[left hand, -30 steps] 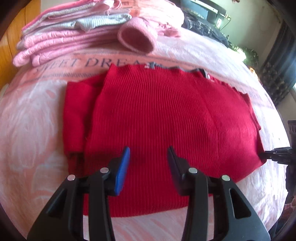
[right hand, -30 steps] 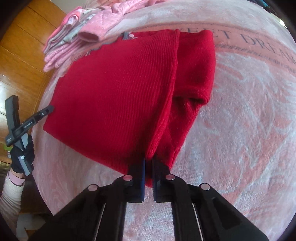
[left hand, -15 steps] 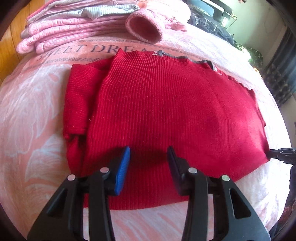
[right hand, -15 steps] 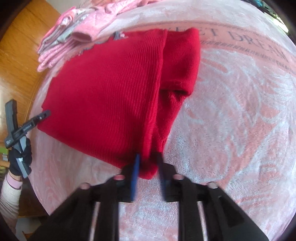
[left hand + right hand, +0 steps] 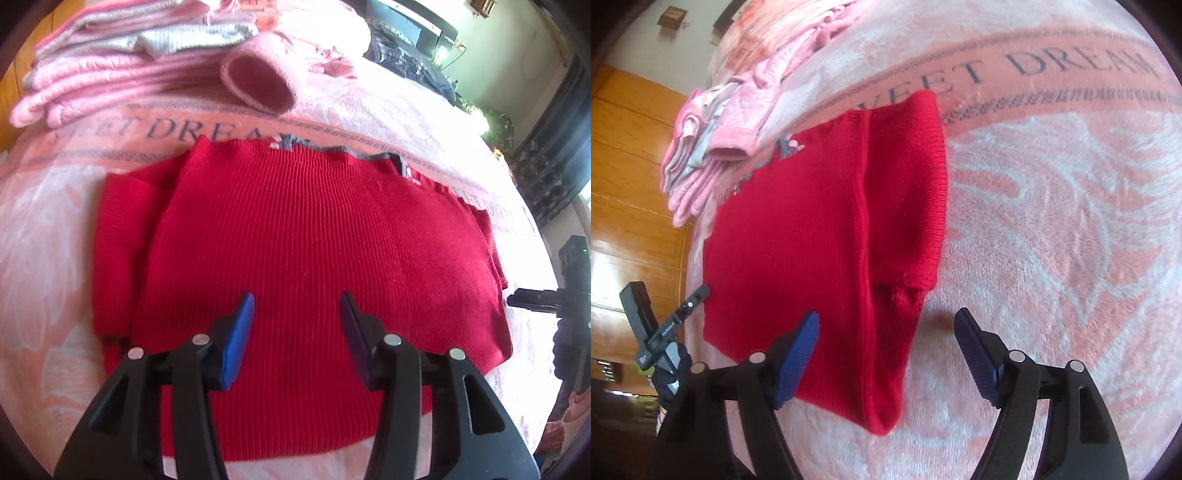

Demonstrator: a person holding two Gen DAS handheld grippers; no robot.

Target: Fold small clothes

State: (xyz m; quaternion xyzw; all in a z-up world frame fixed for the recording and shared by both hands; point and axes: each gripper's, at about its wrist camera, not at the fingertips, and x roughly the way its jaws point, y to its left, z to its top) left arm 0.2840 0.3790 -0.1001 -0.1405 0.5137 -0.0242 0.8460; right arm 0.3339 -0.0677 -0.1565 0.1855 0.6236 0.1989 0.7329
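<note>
1. A red sweater (image 5: 306,266) lies flat on a pink blanket (image 5: 1052,229) printed with "SWEET DREAM", filling the middle of the left wrist view, its grey-trimmed neckline toward the top of the frame.

2. Part of the folding looks done: a sleeve (image 5: 118,258) lies turned in along the sweater's left edge in that view, and in the right wrist view the sweater's near side reads as a doubled layer with a rounded edge at bottom centre.

3. The left hand-held gripper (image 5: 297,314) hangs over the sweater's lower middle, jaws spread wide, holding nothing.

4. The right hand-held gripper (image 5: 886,332) is likewise spread wide and empty, its jaws either side of the sweater's folded edge.

5. A stack of folded pink clothes (image 5: 122,74) sits at upper left of the left wrist view, suggesting finished pieces.

6. Judged from this, the sweater's crosswise fold and its move to the stack remain.
</note>
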